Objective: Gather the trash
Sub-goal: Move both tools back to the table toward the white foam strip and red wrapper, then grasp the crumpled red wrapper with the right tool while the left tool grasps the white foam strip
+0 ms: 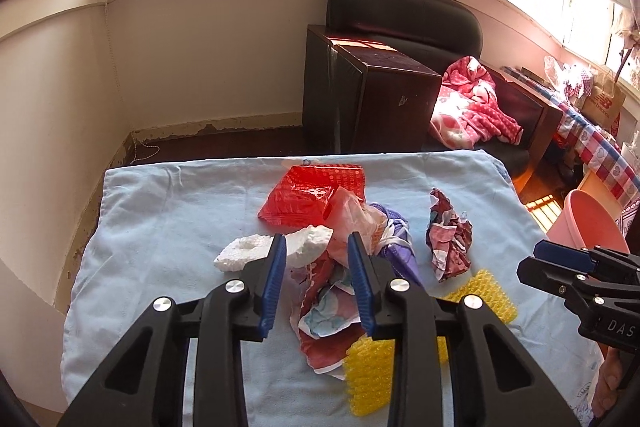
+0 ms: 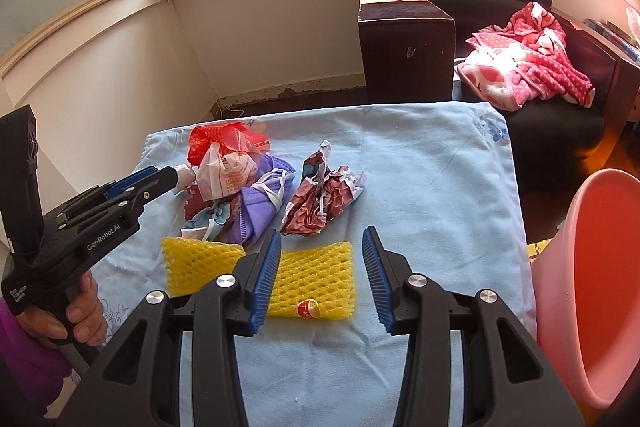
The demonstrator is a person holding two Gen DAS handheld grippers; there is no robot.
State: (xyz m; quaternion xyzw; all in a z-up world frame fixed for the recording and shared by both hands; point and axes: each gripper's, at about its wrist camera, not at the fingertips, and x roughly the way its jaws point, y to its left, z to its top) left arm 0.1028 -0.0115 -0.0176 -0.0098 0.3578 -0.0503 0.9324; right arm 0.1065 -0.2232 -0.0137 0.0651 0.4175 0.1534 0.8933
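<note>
the left gripper (image 1: 318, 247) hangs over the trash pile (image 1: 344, 227) at the middle of the blue-clothed table (image 1: 160, 207), jaws apart and gripping nothing, white foam (image 1: 244, 251) at its 10 o'clock. the right gripper (image 2: 320, 247) is also parted and empty above a yellow foam net (image 2: 320, 279). crumpled paper (image 2: 320, 203) lies at its 12 o'clock, the pink bin (image 2: 600, 267) at 3 o'clock.
</note>
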